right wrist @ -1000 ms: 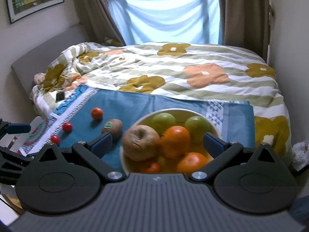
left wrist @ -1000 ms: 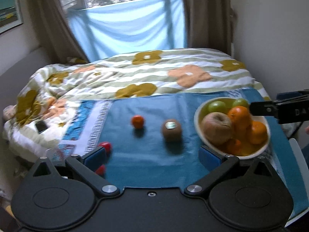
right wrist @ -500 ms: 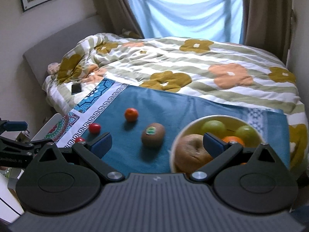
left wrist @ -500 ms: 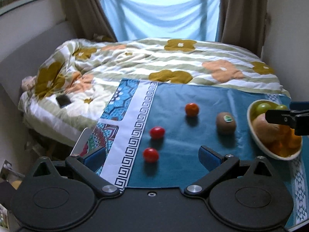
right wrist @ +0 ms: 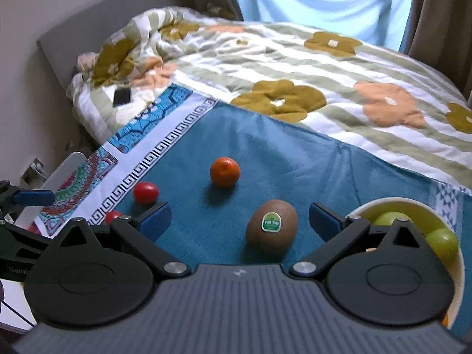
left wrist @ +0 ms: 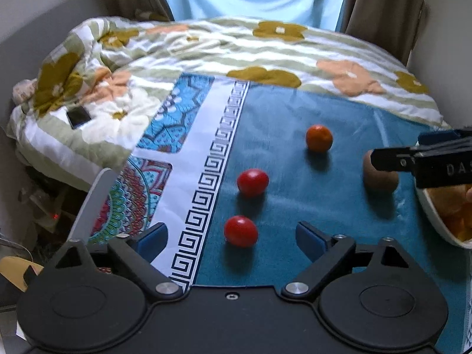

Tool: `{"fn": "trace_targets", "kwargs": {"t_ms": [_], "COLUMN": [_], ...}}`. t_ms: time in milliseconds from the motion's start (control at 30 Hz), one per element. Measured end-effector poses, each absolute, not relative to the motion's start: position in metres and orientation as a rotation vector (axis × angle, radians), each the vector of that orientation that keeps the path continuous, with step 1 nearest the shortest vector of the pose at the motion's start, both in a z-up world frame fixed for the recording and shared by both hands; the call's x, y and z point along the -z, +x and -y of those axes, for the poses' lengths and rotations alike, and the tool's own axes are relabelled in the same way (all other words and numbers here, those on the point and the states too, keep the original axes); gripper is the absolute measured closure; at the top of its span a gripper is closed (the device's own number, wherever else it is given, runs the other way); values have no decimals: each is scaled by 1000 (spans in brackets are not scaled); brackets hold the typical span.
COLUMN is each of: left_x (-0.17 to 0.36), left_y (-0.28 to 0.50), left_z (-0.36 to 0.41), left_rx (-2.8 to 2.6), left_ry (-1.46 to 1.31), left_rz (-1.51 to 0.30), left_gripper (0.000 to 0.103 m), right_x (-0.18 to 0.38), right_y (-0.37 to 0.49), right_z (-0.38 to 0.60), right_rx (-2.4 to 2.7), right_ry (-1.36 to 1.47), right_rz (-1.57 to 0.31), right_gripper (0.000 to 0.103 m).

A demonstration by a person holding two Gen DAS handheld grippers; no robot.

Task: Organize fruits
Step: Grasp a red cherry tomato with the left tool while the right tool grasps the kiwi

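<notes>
- My left gripper (left wrist: 231, 237) hangs over the near edge of the teal cloth (left wrist: 295, 206), its jaws closing with the nearer cherry tomato (left wrist: 240, 231) lying between the blue pads, neither pad touching it.
- My right gripper (right wrist: 239, 216) has its fingers spread apart; the kiwi (right wrist: 272, 226), sticker up, lies between them, closer to the right pad, untouched.
- A second cherry tomato (left wrist: 252, 182) sits just beyond the first, both near the cloth's left side by the white key-pattern border (left wrist: 206, 183).
- A small orange (right wrist: 224, 171) rests toward the middle of the cloth, well apart from the kiwi.
- The bowl (right wrist: 380, 205) stands at the cloth's right edge, holding green fruits (right wrist: 441, 243) and some orange ones, partly hidden behind my right gripper.
- The cloth's far edge lies over a flowered bedspread (right wrist: 324, 67), where a dark phone (left wrist: 78, 116) lies near the left side.
</notes>
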State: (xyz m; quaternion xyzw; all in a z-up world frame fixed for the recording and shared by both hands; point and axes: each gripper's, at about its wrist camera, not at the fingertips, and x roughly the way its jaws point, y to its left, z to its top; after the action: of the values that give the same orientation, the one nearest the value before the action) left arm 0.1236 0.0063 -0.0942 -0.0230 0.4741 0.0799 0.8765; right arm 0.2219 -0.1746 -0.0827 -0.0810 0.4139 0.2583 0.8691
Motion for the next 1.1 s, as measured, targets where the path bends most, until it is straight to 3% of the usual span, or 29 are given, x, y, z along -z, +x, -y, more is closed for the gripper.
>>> {"fn": "trace_targets", "kwargs": {"t_ms": [433, 533, 600, 633, 900, 1100], "left_x": [126, 130, 132, 133, 132, 131], "left_y": [146, 148, 149, 149, 147, 144], "left_z": [-5, -5, -5, -5, -6, -4], "left_rx": [-125, -128, -129, -135, -141, -147], "left_ry": [-64, -71, -79, -77, -76, -82], "left_rz": [-1064, -1067, -1071, -1073, -1069, -1070], "left_gripper": [40, 48, 64, 67, 68, 68], "right_x": [117, 124, 128, 129, 138, 142], "right_y": [258, 261, 262, 263, 268, 265], "right_z": [160, 161, 162, 162, 164, 161], "right_rx": [-498, -492, -492, -491, -490, -508], "right_ry": [-247, -261, -270, -275, -288, -315], "right_rz": [-976, -991, -997, -999, -1024, -1041], "right_gripper": [0, 0, 0, 0, 0, 11]}}
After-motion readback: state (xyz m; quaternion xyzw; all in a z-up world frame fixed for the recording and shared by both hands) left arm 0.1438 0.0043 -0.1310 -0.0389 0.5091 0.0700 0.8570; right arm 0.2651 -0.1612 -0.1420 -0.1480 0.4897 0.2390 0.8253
